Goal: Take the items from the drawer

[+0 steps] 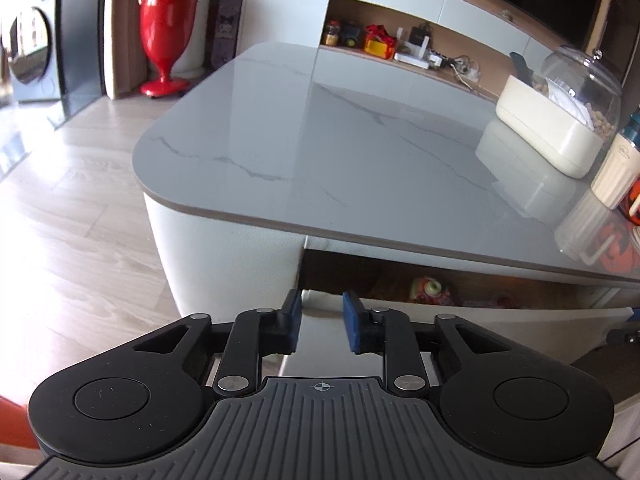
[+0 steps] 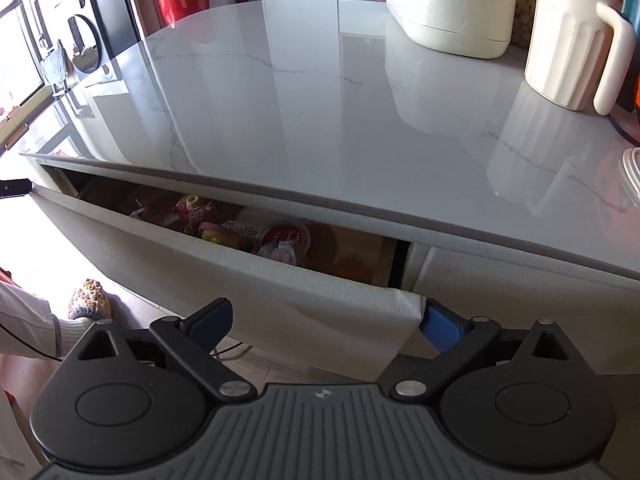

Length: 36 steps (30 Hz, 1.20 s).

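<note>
The drawer (image 2: pixel 248 304) under the grey marble tabletop (image 2: pixel 320 112) stands partly pulled out. Inside lie several snack items: a pink packet with a green cap (image 2: pixel 192 202), a red-lidded cup (image 2: pixel 286 236) and other wrappers. The pink packet (image 1: pixel 428 289) also shows through the gap in the left wrist view. My left gripper (image 1: pixel 322 316) is open a little, level with the left end of the drawer front (image 1: pixel 480 320), which lies between its blue pads. My right gripper (image 2: pixel 326 324) is wide open below the drawer front, its right pad (image 2: pixel 440 328) touching the panel's right end.
On the tabletop stand a cream box with a clear dome lid (image 1: pixel 548 136) and a ribbed cream mug (image 2: pixel 568 40). A red pedestal bin (image 1: pixel 168 28) and a washing machine (image 1: pixel 28 40) stand on the wooden floor. A person's knitted slipper (image 2: pixel 88 300) is near the drawer.
</note>
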{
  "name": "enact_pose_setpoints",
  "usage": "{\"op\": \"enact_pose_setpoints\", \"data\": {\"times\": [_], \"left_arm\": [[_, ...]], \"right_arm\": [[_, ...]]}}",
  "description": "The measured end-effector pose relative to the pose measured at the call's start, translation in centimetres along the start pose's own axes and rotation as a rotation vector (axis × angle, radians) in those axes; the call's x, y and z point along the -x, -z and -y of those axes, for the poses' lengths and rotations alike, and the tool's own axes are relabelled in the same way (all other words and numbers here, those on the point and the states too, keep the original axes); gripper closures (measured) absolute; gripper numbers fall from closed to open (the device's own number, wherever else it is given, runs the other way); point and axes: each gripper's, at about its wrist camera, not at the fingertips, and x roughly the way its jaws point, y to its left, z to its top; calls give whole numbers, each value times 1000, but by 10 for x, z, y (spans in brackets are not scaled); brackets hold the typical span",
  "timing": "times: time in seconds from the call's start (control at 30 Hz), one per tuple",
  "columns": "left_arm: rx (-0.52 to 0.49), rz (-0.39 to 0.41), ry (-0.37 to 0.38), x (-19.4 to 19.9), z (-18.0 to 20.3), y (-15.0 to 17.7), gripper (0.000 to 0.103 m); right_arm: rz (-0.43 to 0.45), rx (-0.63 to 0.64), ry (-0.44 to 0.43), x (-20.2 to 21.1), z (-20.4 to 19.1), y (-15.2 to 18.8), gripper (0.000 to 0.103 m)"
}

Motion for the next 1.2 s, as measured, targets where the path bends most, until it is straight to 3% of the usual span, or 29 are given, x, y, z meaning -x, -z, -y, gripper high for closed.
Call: {"op": "enact_pose_setpoints", "data": {"times": [0.07,0.17,0.27,0.43,0.57,0.73,0.93,1.2], "left_arm": [[-40,61,-12,9,16,0,83],[-73,92,45,10,49,-6,83],[-119,41,79,-8,89,-13,81],[-181,-64,28,-44,130,-11,81],[-183,-98,-15,-61,135,-7,81],[-168,-103,-5,-68,129,-4,80],[-167,-128,44,-47,121,15,80],[-162,-147,98,0,110,57,81]], "right_arm": [[8,-8,12,7,-3,0,6],[119,-24,88,23,-15,-15,6],[105,-43,93,24,-40,-30,6],[77,-110,73,2,-70,-39,6],[60,-163,113,-22,-81,-40,5],[22,-215,117,-43,-76,-43,4],[20,-211,112,-33,-80,-29,4],[28,-211,78,-1,-95,19,4]]}}
